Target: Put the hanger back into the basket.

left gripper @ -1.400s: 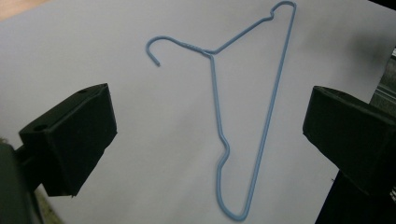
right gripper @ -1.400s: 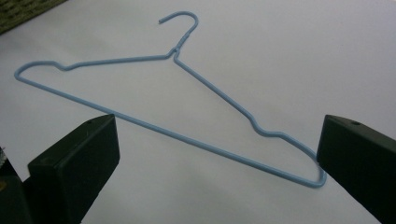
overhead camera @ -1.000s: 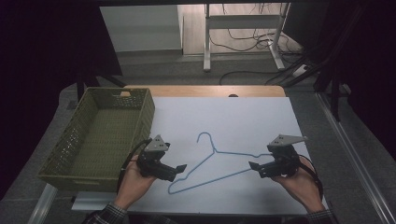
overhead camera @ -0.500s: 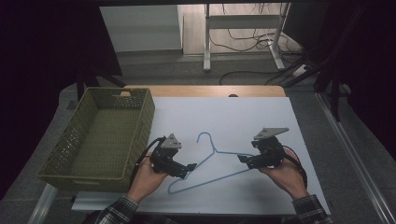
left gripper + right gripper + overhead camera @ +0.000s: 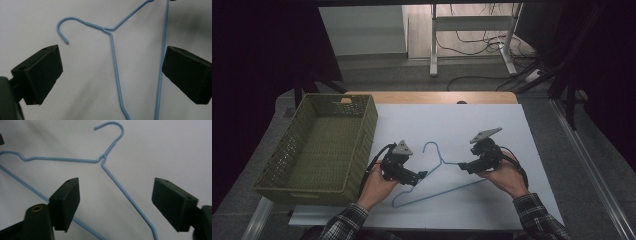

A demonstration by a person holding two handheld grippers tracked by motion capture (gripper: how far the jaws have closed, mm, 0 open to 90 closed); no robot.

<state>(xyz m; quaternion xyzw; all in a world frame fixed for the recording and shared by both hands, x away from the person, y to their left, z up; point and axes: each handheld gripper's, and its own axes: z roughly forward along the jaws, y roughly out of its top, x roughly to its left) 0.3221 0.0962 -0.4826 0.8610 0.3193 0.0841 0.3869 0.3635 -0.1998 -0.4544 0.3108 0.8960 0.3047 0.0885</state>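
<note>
Holding both tongs with jaws apart, left gripper (image 5: 422, 174) and right gripper (image 5: 462, 165), we flank the blue hanger (image 5: 439, 176) near the bench's front edge.

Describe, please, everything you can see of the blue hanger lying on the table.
The blue hanger is a thin wire one, seemingly coated metal, with an open hook, a twisted neck, two sloping shoulders and a long straight bottom bar. It lies flat on the white table surface, hook pointing away from the person, just right of the green basket. The left gripper and right gripper hover over its shoulders with jaws wide open, one on each side; neither grips it.
</note>
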